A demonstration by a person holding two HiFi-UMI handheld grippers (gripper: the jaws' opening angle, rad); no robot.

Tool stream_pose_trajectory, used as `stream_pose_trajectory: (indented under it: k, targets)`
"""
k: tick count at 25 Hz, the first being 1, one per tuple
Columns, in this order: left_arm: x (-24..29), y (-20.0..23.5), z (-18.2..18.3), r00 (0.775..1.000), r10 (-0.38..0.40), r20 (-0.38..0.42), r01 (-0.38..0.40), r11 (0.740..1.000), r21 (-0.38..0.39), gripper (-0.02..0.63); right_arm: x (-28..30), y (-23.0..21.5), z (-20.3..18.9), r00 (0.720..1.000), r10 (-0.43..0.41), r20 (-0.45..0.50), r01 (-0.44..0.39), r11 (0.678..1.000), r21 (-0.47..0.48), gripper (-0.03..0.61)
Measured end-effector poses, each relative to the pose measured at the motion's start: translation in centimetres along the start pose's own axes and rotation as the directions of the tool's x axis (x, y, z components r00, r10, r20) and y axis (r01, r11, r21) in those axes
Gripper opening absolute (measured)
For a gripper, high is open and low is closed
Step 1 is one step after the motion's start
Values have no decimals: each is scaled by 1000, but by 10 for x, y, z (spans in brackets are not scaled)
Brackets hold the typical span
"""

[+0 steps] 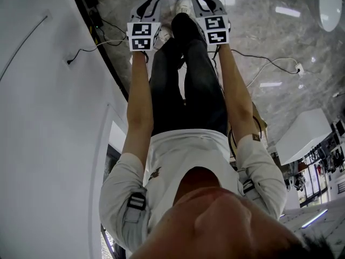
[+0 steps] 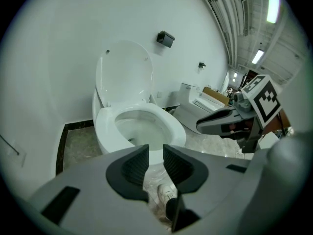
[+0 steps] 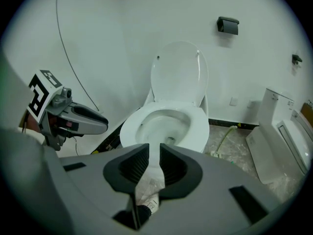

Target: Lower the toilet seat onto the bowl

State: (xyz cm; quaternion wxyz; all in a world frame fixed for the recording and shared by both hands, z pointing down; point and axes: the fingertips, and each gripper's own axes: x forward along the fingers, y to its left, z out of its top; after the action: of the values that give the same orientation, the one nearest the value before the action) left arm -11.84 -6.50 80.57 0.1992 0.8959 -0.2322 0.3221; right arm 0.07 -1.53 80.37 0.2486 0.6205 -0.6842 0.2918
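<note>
White and oval, the plastic toilet seat (image 3: pixel 178 75) stands raised, tipped back toward the plain white wall (image 3: pixel 112 43) and clear of the rim of the white ceramic bowl (image 3: pixel 198 131) below it (whether a separate lid sits behind it cannot be told). The bowl lies open, its wide rim bare.

Both claws hang in front of the bowl and point at it, well apart from the seat. The left gripper (image 2: pixel 155 155) has its two dark ribbed jaws apart by a narrow gap with nothing between them; through the gap a white sneaker (image 2: pixel 166 192) shows on the floor below. The right gripper (image 3: pixel 154 155) is much the same, its jaws slightly apart and empty.

From the head view, two bare forearms (image 1: pixel 139 107) reach forward side by side. Each gripper carries a cube with black-and-white square markers (image 1: pixel 143 35), and the person's black trousers (image 1: pixel 186 80) run between the arms.

Farther out, a small black box (image 3: pixel 228 25) is fixed to the wall above and to the right of the seat. A second white toilet (image 3: pixel 281 131) sits on the floor to the right of the first, apart from it. A dark skirting strip (image 2: pixel 78 125) runs along the foot of the wall, and thin black cables (image 1: pixel 269 63) trail over the grey marbled floor (image 1: pixel 259 26)
</note>
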Motion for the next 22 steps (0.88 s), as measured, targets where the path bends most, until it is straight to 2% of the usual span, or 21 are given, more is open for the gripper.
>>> stream_pose_trajectory:
  k: [10,16,22]
  targets:
    - [-46,-9,72,990,-1,144,-11,997,78,60,-54,8,71,993,-32,111,40,997,-67,41]
    - [-76,-22,128,973,-4,232,-28,991,134,38,-98,1,127,979,-40,201,65,991,-120,32]
    - [-115,-35,173,943,-7,333,-51,985,166,26,-145,2,174,950,-41,309,94,983,-158,23]
